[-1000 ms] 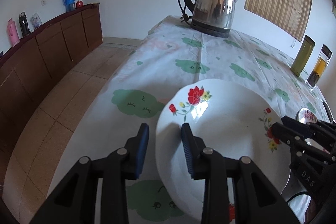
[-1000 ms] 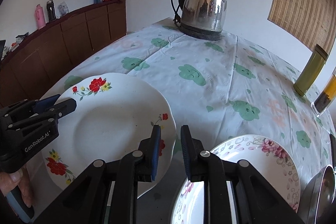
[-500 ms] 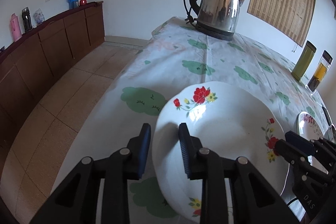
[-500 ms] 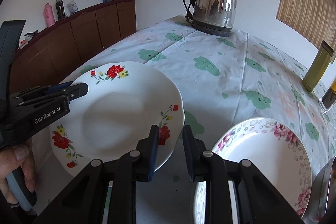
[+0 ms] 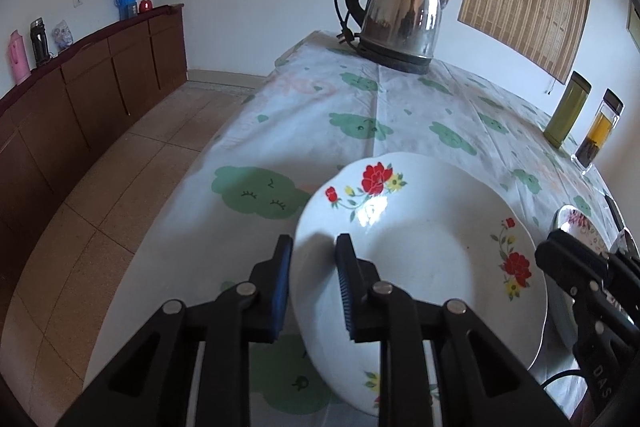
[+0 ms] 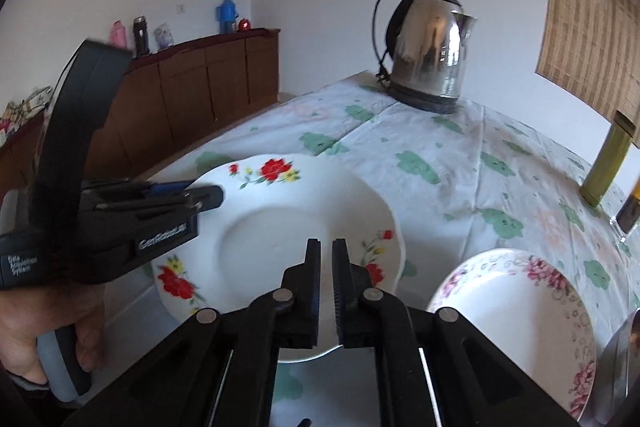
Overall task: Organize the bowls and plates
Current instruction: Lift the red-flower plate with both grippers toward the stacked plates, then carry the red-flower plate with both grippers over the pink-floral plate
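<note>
A white plate with red flowers (image 5: 420,259) is raised at a tilt off the tablecloth. My left gripper (image 5: 314,243) has its jaws closing on the plate's left rim, with the pads against it. From the right wrist view this gripper (image 6: 212,195) bites the same plate (image 6: 272,239) from the left, with a hand on its handle. My right gripper (image 6: 326,243) hovers over the plate's near rim. Its jaws are closing, almost together, with nothing between them. In the left wrist view the right gripper (image 5: 550,247) sits by the plate's right rim. A pink-flowered plate (image 6: 500,307) lies to the right.
A steel kettle (image 5: 400,23) stands at the table's far end. A green bottle (image 5: 566,111) and a tea bottle (image 5: 598,131) stand at the right. A metal bowl (image 6: 624,359) peeks in beside the pink-flowered plate. The table's left edge drops to tiled floor, and a brown cabinet (image 5: 100,83) lines the wall.
My left jaws have narrowed onto the plate's rim. My right gripper has shifted left over the red-flowered plate and its jaws have drawn nearly together.
</note>
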A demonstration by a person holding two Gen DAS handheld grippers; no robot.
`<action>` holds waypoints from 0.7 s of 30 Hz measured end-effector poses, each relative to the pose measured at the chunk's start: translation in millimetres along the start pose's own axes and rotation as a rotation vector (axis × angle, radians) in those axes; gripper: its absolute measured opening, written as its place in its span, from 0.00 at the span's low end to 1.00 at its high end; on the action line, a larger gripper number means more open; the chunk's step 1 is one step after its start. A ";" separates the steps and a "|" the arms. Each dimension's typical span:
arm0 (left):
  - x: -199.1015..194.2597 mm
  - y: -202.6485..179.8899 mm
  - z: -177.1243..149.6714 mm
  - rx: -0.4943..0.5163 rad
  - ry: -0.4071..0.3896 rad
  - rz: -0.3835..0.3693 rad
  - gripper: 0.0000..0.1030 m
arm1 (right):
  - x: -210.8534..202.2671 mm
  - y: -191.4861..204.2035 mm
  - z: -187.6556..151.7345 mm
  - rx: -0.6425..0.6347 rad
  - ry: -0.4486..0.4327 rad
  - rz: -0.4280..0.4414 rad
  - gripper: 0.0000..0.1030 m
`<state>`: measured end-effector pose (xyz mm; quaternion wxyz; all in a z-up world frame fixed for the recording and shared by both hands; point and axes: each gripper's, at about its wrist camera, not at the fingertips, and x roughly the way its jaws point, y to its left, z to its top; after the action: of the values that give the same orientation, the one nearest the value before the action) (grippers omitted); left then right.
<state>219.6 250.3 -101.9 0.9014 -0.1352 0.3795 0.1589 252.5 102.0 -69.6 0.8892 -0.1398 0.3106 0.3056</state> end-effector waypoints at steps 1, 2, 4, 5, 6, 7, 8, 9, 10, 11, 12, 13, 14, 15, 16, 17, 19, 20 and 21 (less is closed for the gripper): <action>0.3 -0.7 0.1 0.004 0.000 0.005 0.21 | 4.2 -5.5 -0.1 0.012 0.020 -0.022 0.20; 0.0 -1.3 0.0 0.008 -0.001 0.014 0.21 | 8.7 -12.1 -0.7 0.034 0.042 -0.042 0.37; -0.8 -0.4 -0.3 0.013 -0.003 0.035 0.21 | 11.7 -21.0 -2.1 0.069 0.046 -0.044 0.50; -1.1 2.0 0.2 0.004 -0.002 0.038 0.21 | 11.5 -21.2 -1.3 0.065 0.049 -0.048 0.51; -1.3 4.8 0.7 -0.005 -0.001 0.037 0.21 | 11.0 -20.0 -0.8 0.059 0.051 -0.053 0.51; -0.9 7.2 1.2 -0.012 0.002 0.031 0.20 | 11.2 -18.1 -0.5 0.052 0.052 -0.051 0.51; -0.7 8.1 1.5 -0.017 0.004 0.026 0.20 | 10.9 -16.7 -1.3 0.044 0.054 -0.049 0.51; -0.9 7.8 1.1 -0.015 0.004 0.028 0.20 | 11.8 -15.0 -1.8 0.037 0.054 -0.046 0.51; -0.9 7.3 1.0 -0.012 0.003 0.031 0.20 | 11.7 -12.9 -1.8 0.029 0.049 -0.038 0.51; -0.9 7.7 1.0 -0.013 0.004 0.029 0.20 | 10.1 -11.4 -2.6 0.023 0.041 -0.036 0.51; -0.8 8.5 1.1 -0.017 0.006 0.026 0.20 | 9.8 -10.3 -2.2 0.019 0.036 -0.031 0.51; -0.9 9.2 1.2 -0.019 0.006 0.025 0.20 | 10.3 -9.2 -2.0 0.011 0.038 -0.028 0.51; -1.1 9.7 1.4 -0.019 0.006 0.027 0.20 | 11.5 -8.8 -1.8 0.007 0.043 -0.039 0.51; -1.4 10.3 1.7 -0.021 0.006 0.029 0.20 | 13.3 -9.9 -2.1 0.010 0.048 -0.050 0.51; -2.0 11.6 2.0 -0.027 0.004 0.029 0.20 | 15.3 -11.5 -2.3 0.015 0.057 -0.054 0.51; -2.6 13.0 2.3 -0.031 0.001 0.029 0.20 | 17.4 -12.8 -2.3 0.018 0.067 -0.054 0.51; -3.3 14.8 3.0 -0.038 0.000 0.026 0.20 | 20.9 -12.4 -1.9 0.015 0.080 -0.044 0.47; -3.0 14.6 3.0 -0.039 0.001 0.026 0.20 | 23.7 -10.9 -1.8 0.010 0.092 -0.038 0.44; -2.9 14.9 3.0 -0.035 0.001 0.027 0.20 | 26.2 -9.2 -1.6 0.008 0.101 -0.026 0.41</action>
<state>213.7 264.5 -99.6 0.8965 -0.1460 0.3788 0.1775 273.7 106.1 -87.1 0.8768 -0.1554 0.3545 0.2855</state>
